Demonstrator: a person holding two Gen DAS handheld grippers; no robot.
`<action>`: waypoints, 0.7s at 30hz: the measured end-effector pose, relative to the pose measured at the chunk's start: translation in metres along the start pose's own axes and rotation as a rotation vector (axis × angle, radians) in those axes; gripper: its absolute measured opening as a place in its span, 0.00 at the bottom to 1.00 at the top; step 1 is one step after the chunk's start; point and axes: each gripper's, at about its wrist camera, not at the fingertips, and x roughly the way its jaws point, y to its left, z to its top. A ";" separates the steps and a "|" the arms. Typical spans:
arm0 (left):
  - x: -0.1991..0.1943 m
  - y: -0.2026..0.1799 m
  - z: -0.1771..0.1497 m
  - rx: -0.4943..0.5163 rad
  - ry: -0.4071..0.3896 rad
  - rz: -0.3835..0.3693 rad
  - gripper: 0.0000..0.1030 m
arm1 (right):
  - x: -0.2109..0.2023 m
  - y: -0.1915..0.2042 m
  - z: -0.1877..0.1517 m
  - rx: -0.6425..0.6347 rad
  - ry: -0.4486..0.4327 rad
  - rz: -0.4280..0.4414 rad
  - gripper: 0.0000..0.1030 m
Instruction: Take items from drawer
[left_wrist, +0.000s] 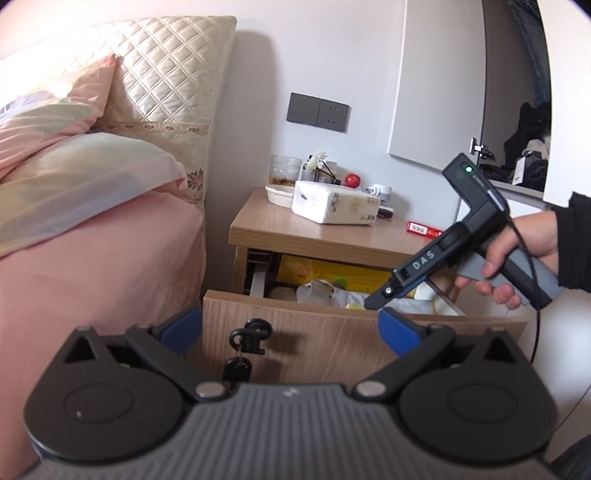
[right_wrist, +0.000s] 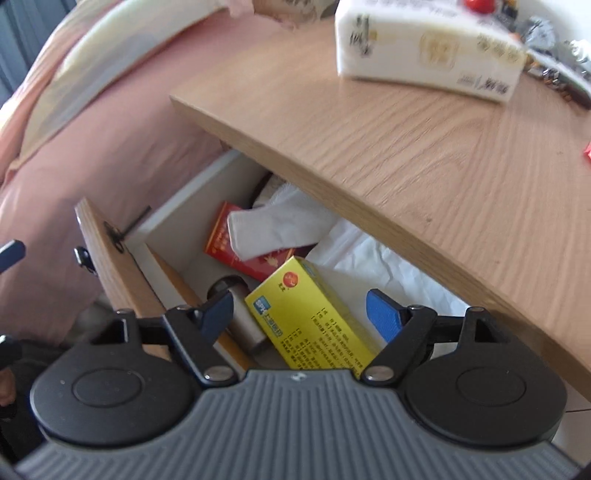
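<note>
Here both claws gape empty: right claw (right_wrist: 299, 314) above one yellow box (right_wrist: 306, 314), left claw (left_wrist: 291, 328) facing drawer (left_wrist: 314, 336).

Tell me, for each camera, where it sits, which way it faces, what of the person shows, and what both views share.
Left wrist view: sits on the left hand-held gripper, facing nearly level at the bedside table and the open drawer; its blue fingers are spread wide, and the person's right hand shows.
Right wrist view: sits on the right hand-held gripper, angled steeply down into the drawer; a yellow box lies between its open fingers.
Shared: the drawer, the table top, the tissue pack and the pink bed.
</note>
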 end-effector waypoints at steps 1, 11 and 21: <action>0.000 0.001 0.000 -0.005 0.002 0.001 1.00 | -0.008 -0.003 -0.002 0.011 -0.024 -0.006 0.79; 0.010 -0.006 -0.003 0.033 0.034 0.042 1.00 | -0.048 -0.007 -0.025 0.096 -0.251 -0.092 0.79; 0.021 -0.008 -0.004 0.064 0.057 0.068 1.00 | -0.087 0.002 -0.087 0.130 -0.440 -0.092 0.84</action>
